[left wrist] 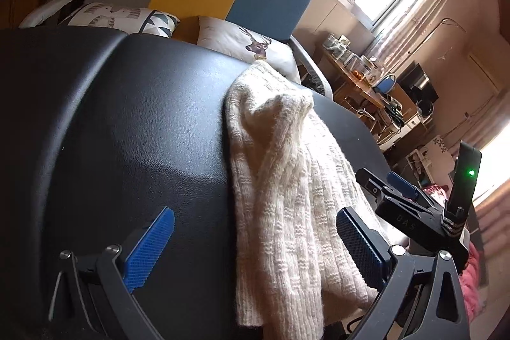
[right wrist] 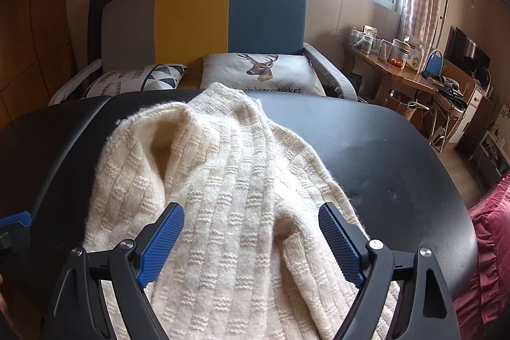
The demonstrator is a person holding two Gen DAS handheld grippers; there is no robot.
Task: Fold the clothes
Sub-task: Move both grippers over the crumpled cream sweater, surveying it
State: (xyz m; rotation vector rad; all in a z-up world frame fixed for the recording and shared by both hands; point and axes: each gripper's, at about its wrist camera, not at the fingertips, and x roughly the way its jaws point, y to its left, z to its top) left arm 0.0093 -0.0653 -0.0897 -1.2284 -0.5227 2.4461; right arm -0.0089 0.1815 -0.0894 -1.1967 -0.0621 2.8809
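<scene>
A cream knitted sweater [right wrist: 229, 180] lies bunched on a black leather table [right wrist: 366, 148]. In the left wrist view the sweater [left wrist: 287, 180] runs down the table's right half. My left gripper [left wrist: 255, 244] is open, with the sweater's near edge between its blue pads, touching nothing. My right gripper [right wrist: 251, 241] is open just above the sweater's near part, a raised fold between its blue pads. The right gripper also shows in the left wrist view [left wrist: 398, 190] at the right, beside the sweater.
A grey, yellow and blue sofa [right wrist: 229, 21] with a deer cushion [right wrist: 261, 69] stands behind the table. A wooden desk [right wrist: 392, 69] with jars stands at the right under a window. Pink fabric [right wrist: 484, 244] hangs at the table's right edge.
</scene>
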